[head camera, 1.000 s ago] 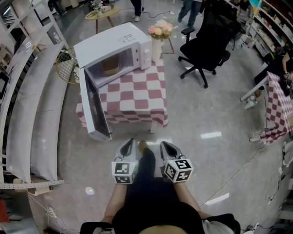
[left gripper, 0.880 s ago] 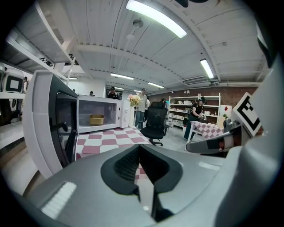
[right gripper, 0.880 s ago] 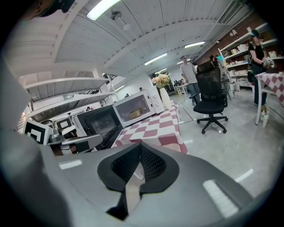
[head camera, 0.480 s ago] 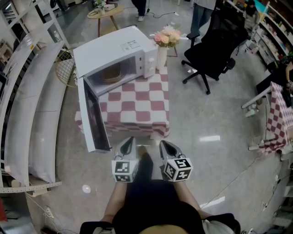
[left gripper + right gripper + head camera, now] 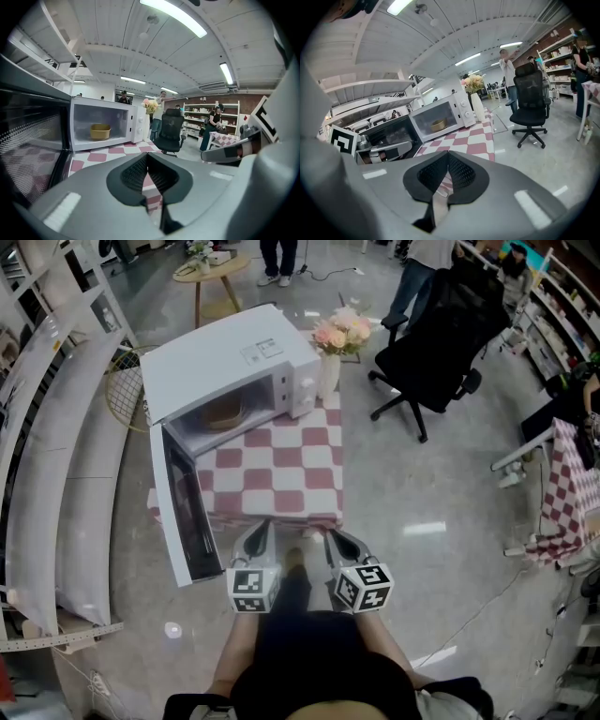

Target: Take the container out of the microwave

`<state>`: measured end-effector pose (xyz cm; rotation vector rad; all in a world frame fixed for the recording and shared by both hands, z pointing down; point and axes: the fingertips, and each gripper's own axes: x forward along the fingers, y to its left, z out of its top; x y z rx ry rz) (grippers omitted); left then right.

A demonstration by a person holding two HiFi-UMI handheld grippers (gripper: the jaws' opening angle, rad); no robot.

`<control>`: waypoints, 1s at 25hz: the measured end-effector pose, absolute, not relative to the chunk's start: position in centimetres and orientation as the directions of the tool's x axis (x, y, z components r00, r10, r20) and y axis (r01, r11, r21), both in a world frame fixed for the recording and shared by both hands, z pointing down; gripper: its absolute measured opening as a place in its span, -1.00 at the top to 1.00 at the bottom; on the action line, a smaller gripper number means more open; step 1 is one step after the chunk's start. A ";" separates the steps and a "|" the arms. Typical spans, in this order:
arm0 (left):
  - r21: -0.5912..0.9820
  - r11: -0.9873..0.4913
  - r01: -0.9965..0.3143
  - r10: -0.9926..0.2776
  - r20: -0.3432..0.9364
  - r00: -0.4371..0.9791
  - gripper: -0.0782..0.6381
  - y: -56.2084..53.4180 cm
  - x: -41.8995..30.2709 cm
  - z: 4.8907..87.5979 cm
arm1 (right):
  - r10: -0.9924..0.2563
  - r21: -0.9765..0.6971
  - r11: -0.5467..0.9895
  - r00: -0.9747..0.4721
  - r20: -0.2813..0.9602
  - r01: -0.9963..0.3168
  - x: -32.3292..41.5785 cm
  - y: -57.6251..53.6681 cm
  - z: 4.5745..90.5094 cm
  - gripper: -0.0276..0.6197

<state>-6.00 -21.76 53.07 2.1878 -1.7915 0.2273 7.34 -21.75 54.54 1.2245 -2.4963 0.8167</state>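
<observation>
Well, container in mw, beyond fingers

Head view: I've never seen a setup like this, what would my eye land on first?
The white microwave on the red-and-white checked table, its door swung wide open at the left and a yellowish container sitting inside. Beside it stands a vase of flowers, with a black office chair to the right. At the bottom, the left gripper and right gripper point toward the table, fingers shut.
</observation>
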 end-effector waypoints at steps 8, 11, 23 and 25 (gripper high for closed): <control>0.140 -0.185 -0.973 -0.927 0.303 0.220 0.76 -26.8 -6.3 52.9 | -0.652 -0.363 0.497 -0.615 0.444 -0.789 6.9 -26.8 54.3 0.91; 0.139 -0.184 -0.973 -0.928 0.302 0.219 0.76 -28.4 -6.4 52.9 | -0.647 -0.361 0.502 -0.618 0.447 -0.786 6.7 -28.4 54.3 0.91; 0.123 -0.179 -0.976 -0.929 0.304 0.209 0.76 -33.4 -7.5 53.6 | -0.645 -0.355 0.527 -0.636 0.424 -0.772 5.3 -34.3 54.4 0.91; 0.123 -0.175 -0.977 -0.931 0.301 0.205 0.76 -33.8 -7.8 53.7 | -0.642 -0.355 0.532 -0.640 0.423 -0.769 4.9 -34.9 54.5 0.91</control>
